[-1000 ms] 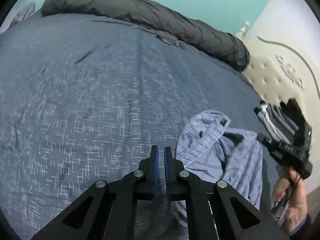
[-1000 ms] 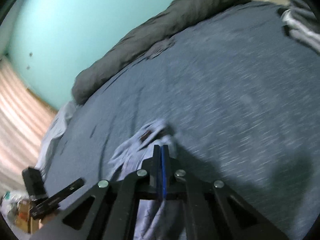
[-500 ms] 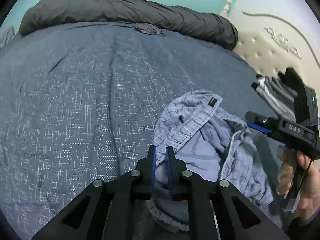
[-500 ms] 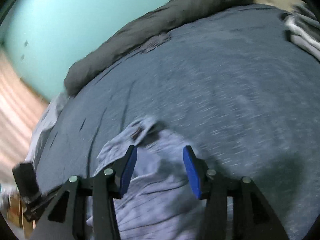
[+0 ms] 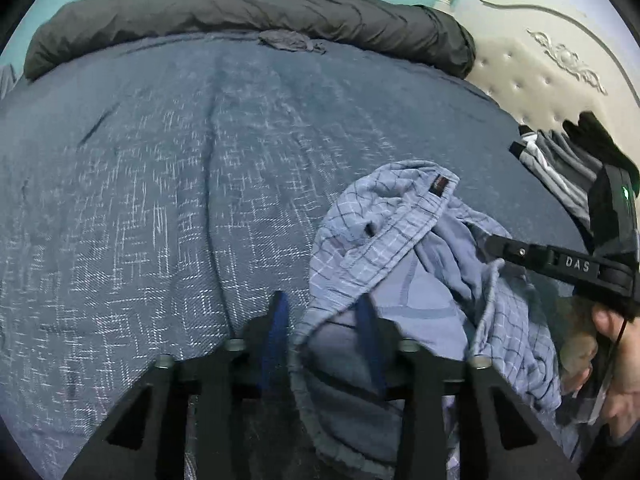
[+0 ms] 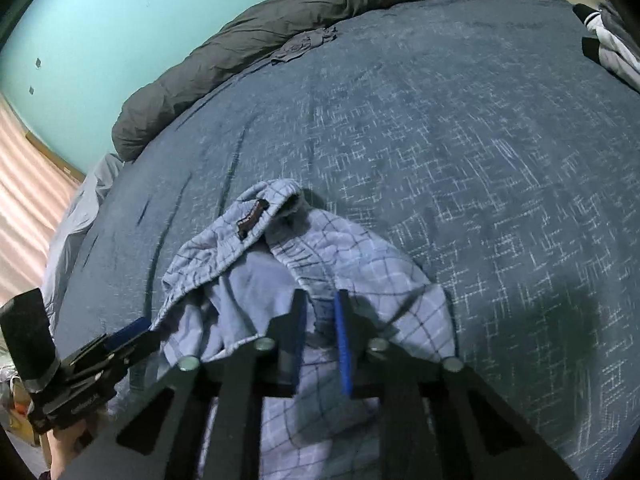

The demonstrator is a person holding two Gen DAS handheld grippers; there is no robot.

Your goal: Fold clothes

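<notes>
We are holding the left tool (image 5: 320, 316) parted to a middling gap, its blue pads straddling the near left hem of the checked shorts (image 5: 404, 248) without yet pinching; the cloth is lying between the pads and running off toward 1 o'clock. We are holding the right tool (image 6: 320, 320) narrower but not closed, its pads hovering over a ridge of the same garment; whether fabric is actually caught between them we cannot tell. In the right wrist view the shorts (image 6: 304, 264) are spreading from the tool toward 11 o'clock, the elastic waistband with its dark label (image 6: 251, 219) forming the far end. Judging from this, the long axis is running roughly near-to-far, and both tools are sitting at the near end, the left at the garment's left edge, the right nearer its middle. The shorts are looking crumpled, pale blue with a dark grid, partly turned to show a plain lining. They are resting on the near part of the bed (image 5: 160, 200), under a blue flecked cover. Farther off, a grey duvet roll (image 5: 240, 12) is lying at 12 o'clock, striped clothes (image 5: 560, 160) at 2 o'clock.
</notes>
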